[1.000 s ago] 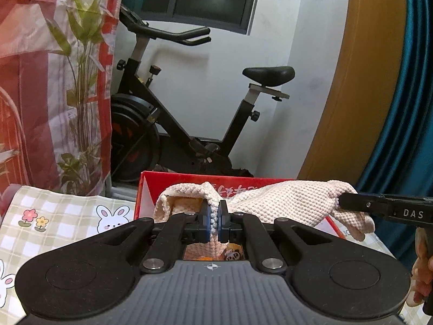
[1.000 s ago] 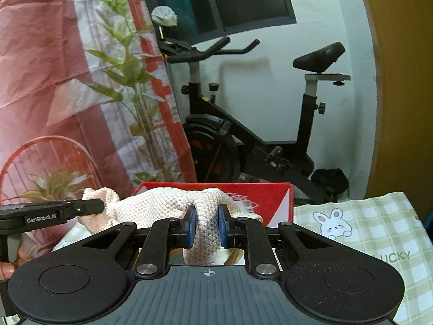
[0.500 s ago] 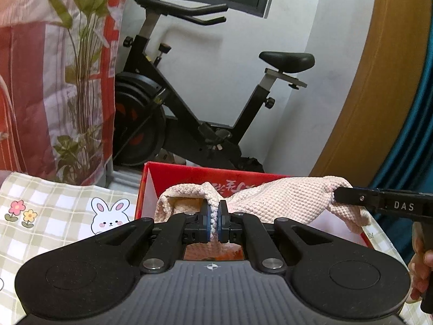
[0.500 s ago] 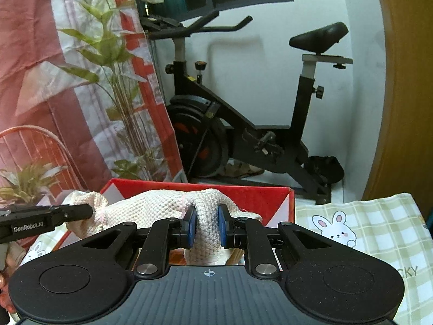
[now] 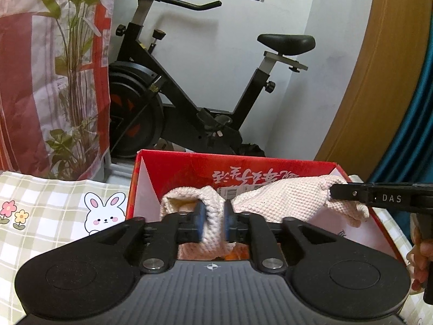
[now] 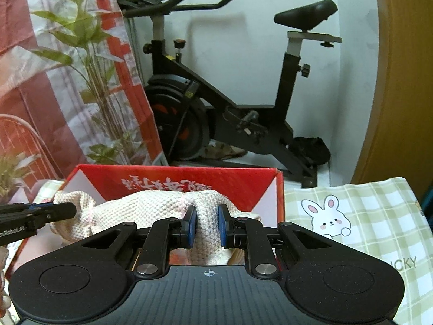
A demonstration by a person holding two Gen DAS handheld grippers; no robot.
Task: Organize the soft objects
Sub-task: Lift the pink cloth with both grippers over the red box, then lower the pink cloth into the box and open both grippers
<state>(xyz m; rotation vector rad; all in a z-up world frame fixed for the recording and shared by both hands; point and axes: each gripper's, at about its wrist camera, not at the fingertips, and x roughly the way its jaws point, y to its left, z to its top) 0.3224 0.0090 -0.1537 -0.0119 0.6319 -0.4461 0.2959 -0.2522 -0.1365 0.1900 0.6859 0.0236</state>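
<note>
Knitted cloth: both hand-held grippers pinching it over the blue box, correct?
Not quite: the box is red, as the left wrist view shows. Both the left hand-held gripper and right hand-held gripper do pinch the cream knitted cloth over it.

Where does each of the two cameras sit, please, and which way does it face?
Left wrist: on the left tongs, facing along their fingers at the cloth they pinch over the red box; the right tongs and a hand show at right.
Right wrist: on the right tongs, facing the same cloth and box; the left tongs show at left.
Shared: cloth, box, exercise bike, rabbit tablecloth.
</note>
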